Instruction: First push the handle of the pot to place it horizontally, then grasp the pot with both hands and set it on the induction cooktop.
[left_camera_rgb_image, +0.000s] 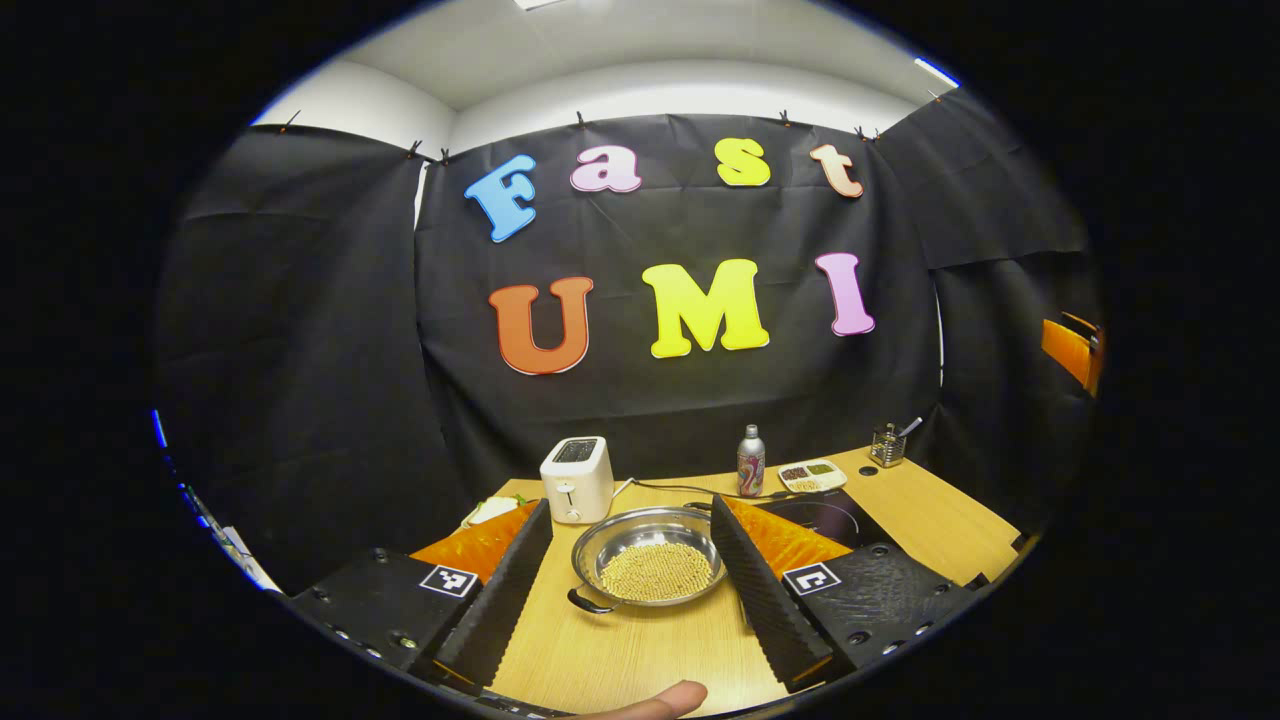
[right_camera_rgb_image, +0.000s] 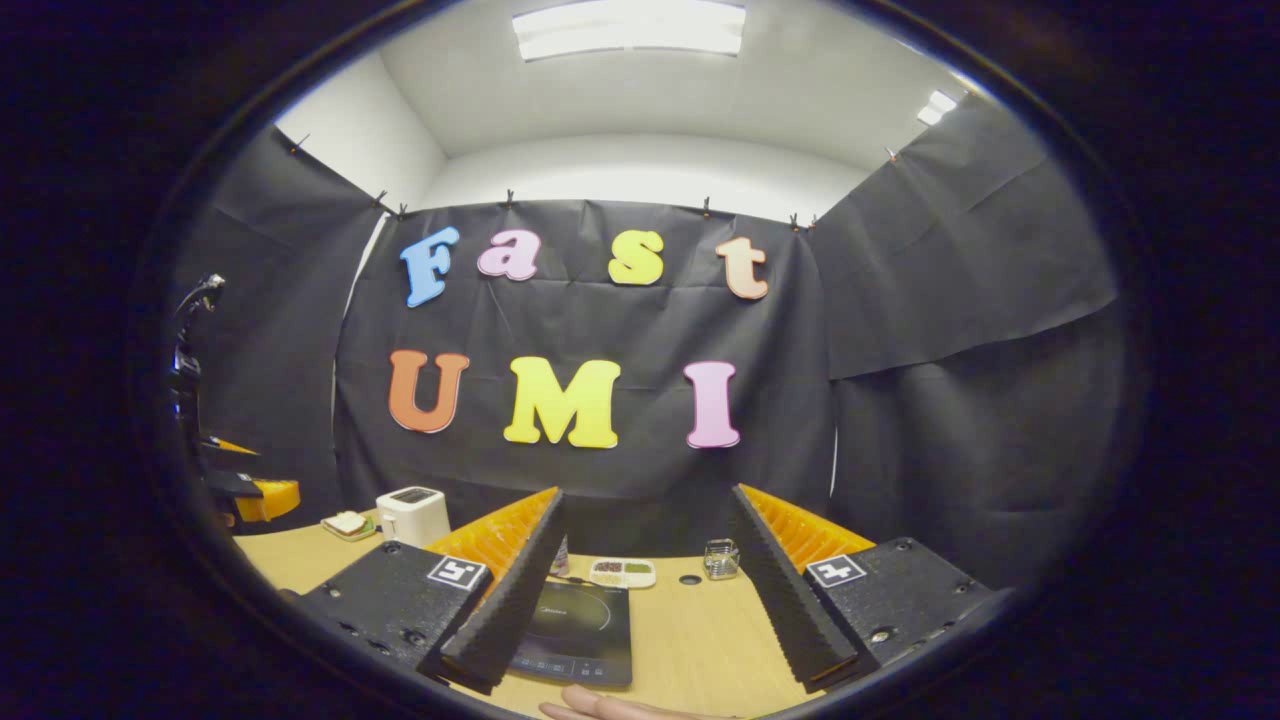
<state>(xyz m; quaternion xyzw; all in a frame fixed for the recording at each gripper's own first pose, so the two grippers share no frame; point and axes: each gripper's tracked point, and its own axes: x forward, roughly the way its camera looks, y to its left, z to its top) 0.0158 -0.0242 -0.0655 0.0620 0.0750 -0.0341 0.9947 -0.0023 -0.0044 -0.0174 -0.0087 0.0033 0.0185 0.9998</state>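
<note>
A shallow steel pot (left_camera_rgb_image: 648, 560) holding yellow grains sits on the wooden table, framed between the fingers of my left gripper (left_camera_rgb_image: 630, 570), which is open and above it. One dark handle (left_camera_rgb_image: 590, 603) points toward the near left; another small handle shows at its far right rim. The black induction cooktop (left_camera_rgb_image: 825, 520) lies just right of the pot. In the right gripper view the cooktop (right_camera_rgb_image: 580, 632) lies below my right gripper (right_camera_rgb_image: 645, 590), which is open with nothing between its fingers.
A white toaster (left_camera_rgb_image: 577, 478) stands behind the pot, with a metal bottle (left_camera_rgb_image: 750, 460), a divided dish (left_camera_rgb_image: 812, 474) and a utensil holder (left_camera_rgb_image: 887, 444) at the back. A fingertip (left_camera_rgb_image: 655, 700) shows at the near edge. A plate with a sandwich (right_camera_rgb_image: 348, 524) lies beside the toaster (right_camera_rgb_image: 412, 514).
</note>
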